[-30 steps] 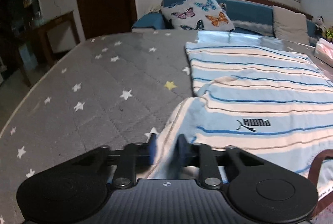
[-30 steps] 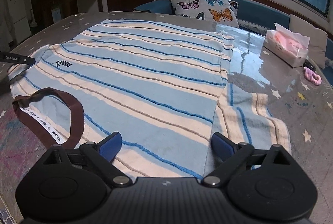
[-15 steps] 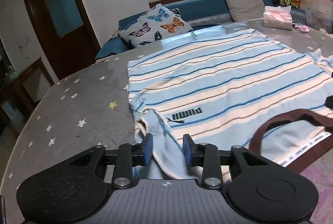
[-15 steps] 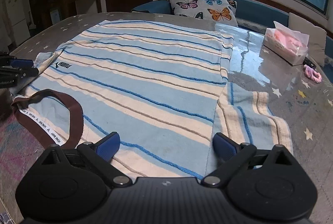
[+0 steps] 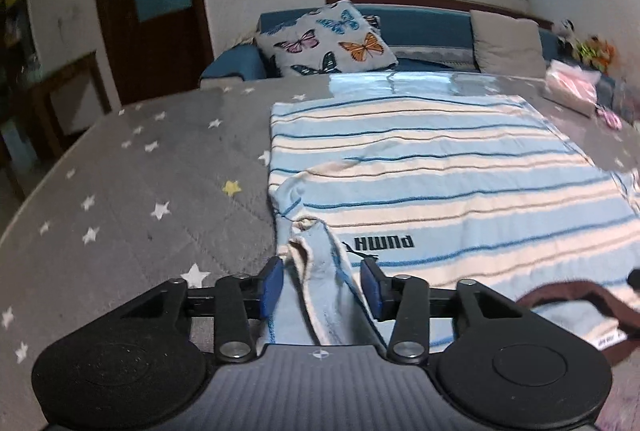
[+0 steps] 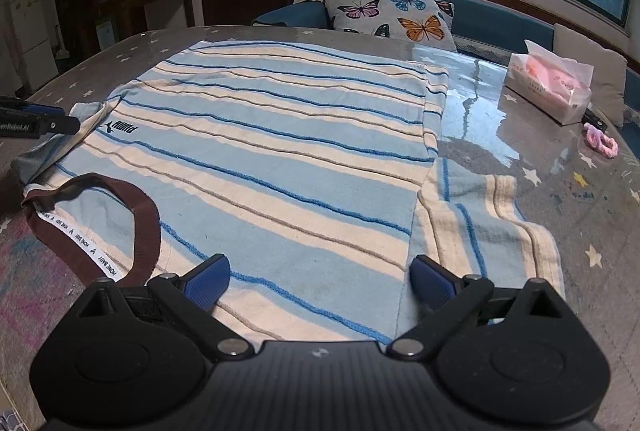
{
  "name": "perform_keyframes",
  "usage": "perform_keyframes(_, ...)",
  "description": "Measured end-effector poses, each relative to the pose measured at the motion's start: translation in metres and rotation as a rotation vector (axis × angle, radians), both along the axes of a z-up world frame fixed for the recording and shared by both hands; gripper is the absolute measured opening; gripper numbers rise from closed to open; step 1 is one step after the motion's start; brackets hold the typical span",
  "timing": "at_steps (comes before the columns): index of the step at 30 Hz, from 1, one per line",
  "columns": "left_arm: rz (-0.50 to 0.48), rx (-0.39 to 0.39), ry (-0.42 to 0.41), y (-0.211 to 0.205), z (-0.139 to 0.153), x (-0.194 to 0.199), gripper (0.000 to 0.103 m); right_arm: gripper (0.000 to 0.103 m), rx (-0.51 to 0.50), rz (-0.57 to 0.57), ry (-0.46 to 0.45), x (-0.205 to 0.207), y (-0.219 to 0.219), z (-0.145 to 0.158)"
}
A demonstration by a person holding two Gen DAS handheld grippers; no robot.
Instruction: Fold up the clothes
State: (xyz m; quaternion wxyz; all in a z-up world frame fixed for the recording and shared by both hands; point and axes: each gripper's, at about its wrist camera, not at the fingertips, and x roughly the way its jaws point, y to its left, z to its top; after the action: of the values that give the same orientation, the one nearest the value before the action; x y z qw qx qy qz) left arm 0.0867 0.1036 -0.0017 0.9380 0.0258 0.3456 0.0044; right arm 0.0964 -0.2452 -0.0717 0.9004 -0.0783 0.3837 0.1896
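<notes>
A striped T-shirt [image 6: 280,151] lies flat across the table [image 5: 120,191], collar nearest us. Our left gripper [image 5: 322,285] jaws are opening, freeing the folded-in left sleeve [image 5: 320,271] between them. Our right gripper [image 6: 320,281] gapes wide, empty; the right sleeve [image 6: 488,223] seems next.

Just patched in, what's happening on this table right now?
A person with a handheld gripper in each hand is folding a striped T-shirt spread flat on the star-print table. The left gripper has folded one sleeve in over the shirt; its jaws are opening, the sleeve lying loose between the fingers. The right gripper hovers open over the shirt near the other sleeve, which lies unfolded.
</notes>
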Motion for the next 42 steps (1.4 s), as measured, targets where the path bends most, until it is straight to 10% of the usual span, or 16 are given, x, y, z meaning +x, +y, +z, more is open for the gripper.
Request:
perform_keyframes(13, 0.006, -0.078, 0.022, 0.015, -0.004, 0.004, 0.006, 0.1, 0.001, -0.007, 0.002, 0.001, 0.001, -0.001)
perform_keyframes(30, 0.079, 0.322, 0.015, 0.071, 0.001, 0.044, 0.0, 0.103, 0.001, -0.013, 0.005, 0.003, 0.003, -0.002)
perform_keyframes(42, 0.071, 0.116, 0.015, 0.076, 0.003, 0.033, 0.005, 0.103, 0.004, -0.022, 0.001, 0.003, 0.002, -0.003)
